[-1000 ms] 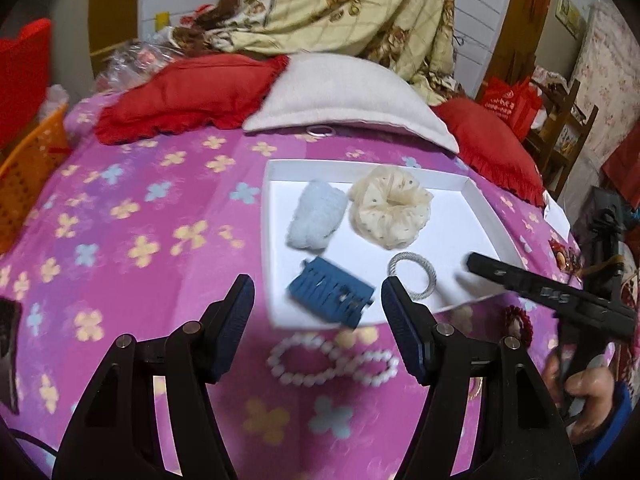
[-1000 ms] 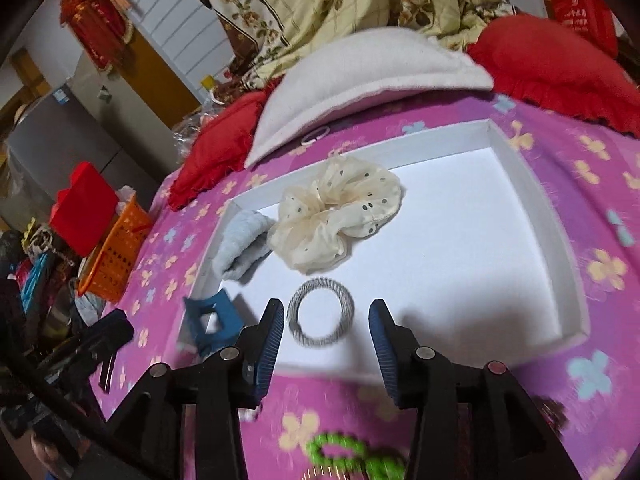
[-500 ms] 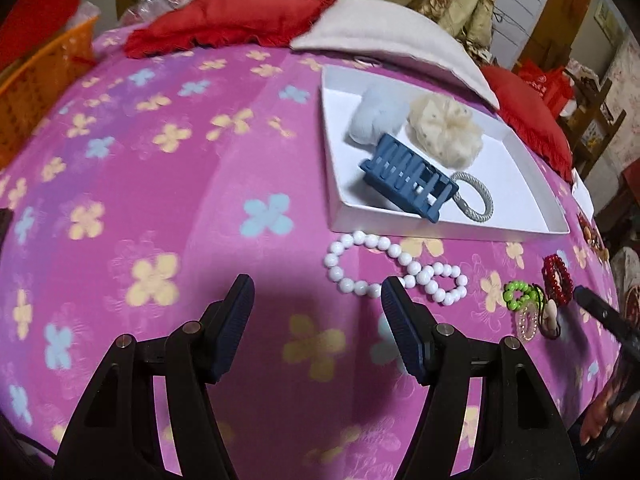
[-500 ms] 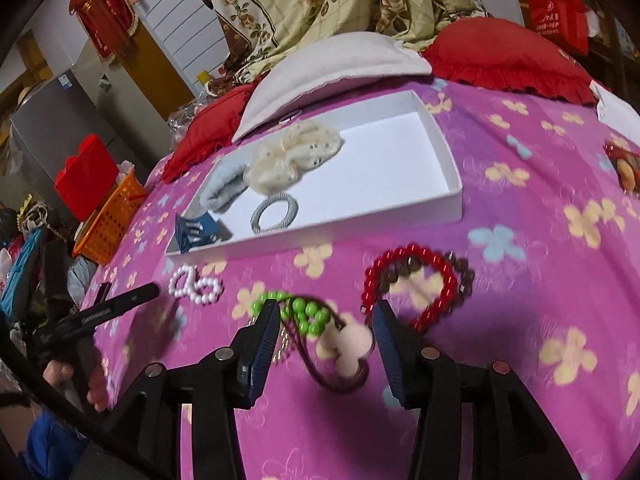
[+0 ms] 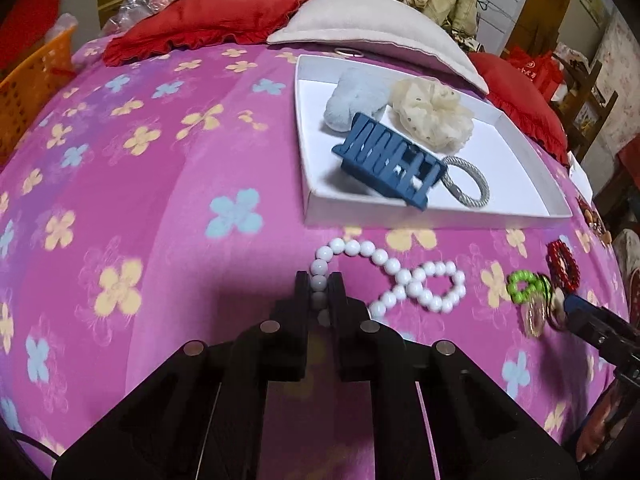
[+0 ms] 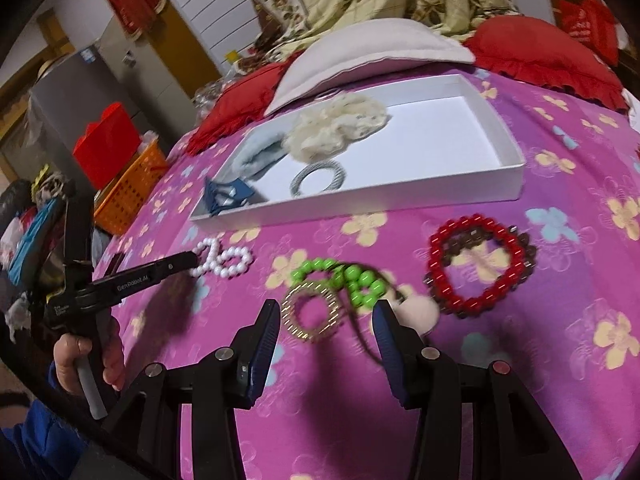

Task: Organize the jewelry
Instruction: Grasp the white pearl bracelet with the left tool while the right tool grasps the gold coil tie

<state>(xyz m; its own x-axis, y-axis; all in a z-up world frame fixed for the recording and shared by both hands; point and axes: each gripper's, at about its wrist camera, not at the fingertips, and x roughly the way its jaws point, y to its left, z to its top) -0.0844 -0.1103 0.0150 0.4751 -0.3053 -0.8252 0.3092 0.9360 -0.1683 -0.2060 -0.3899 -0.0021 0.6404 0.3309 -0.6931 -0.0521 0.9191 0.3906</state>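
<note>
On the pink flowered bedspread lies a white bead bracelet, twisted in a figure eight. My left gripper is closing on its left loop, and the pads press on a bead between them; the right wrist view shows the same grip. My right gripper stands open low over a gold bracelet and a green bead bracelet, touching neither. A red bead bracelet lies to their right. The white tray holds a blue hair claw, a grey hair tie and two scrunchies.
Red pillows and a white pillow line the far side behind the tray. An orange basket and a red box stand off the bed's left edge. A pink pompom hair tie lies by my right finger.
My left gripper sank onto the white beads and went from wide open to closed around them. My right gripper drew back from the tray to the bracelets on the bedspread.
</note>
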